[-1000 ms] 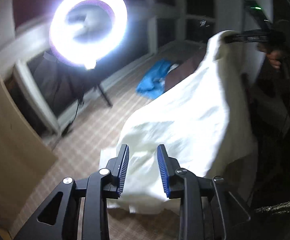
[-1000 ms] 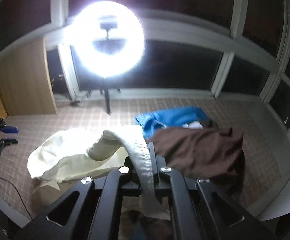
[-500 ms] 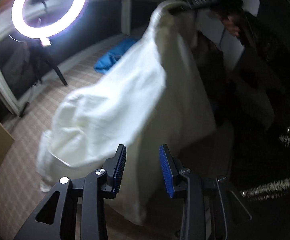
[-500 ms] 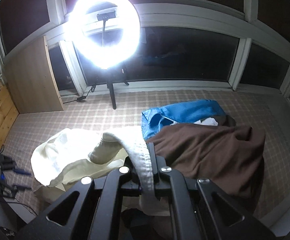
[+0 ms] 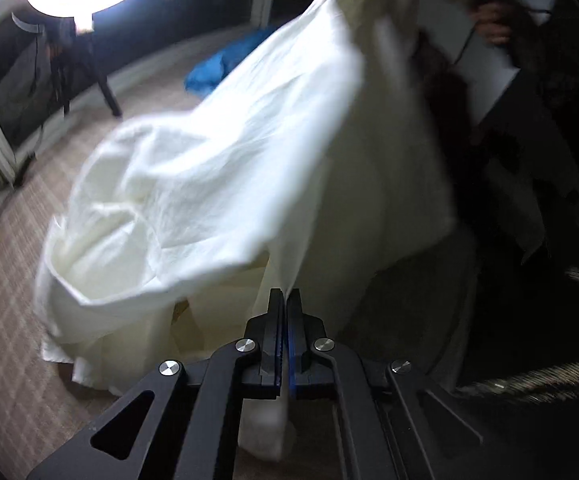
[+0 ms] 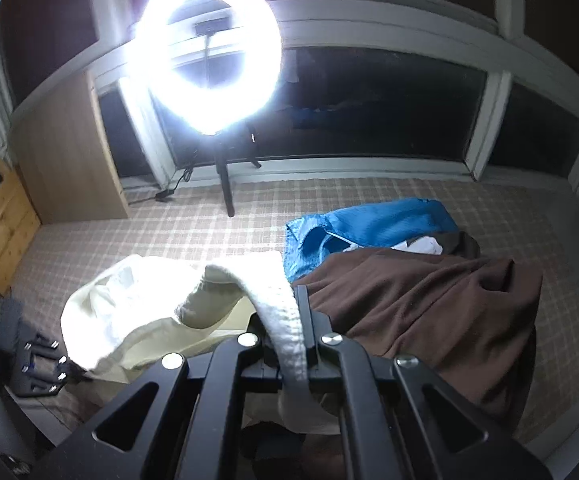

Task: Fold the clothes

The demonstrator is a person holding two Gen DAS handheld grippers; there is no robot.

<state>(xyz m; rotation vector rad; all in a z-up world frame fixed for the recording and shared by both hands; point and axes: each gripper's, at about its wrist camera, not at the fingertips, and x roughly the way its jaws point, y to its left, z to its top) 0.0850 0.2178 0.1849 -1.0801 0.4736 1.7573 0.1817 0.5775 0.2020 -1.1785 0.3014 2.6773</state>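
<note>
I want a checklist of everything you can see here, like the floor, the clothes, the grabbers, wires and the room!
Surface: checked covering, bare around the clothes.
Job's things: cream garment lifted and stretched between both grippers; blue garment and brown garment lie heaped side by side.
Clutter: a white scrap between the blue and brown clothes.
Grippers: left gripper shut on a thin fold of the cream garment; right gripper shut on its thick ribbed edge.
Cables: a dark cable runs along the window base beside the lamp stand.
Surroundings: lit ring light on a stand, dark windows, wooden panel at the left.
</note>
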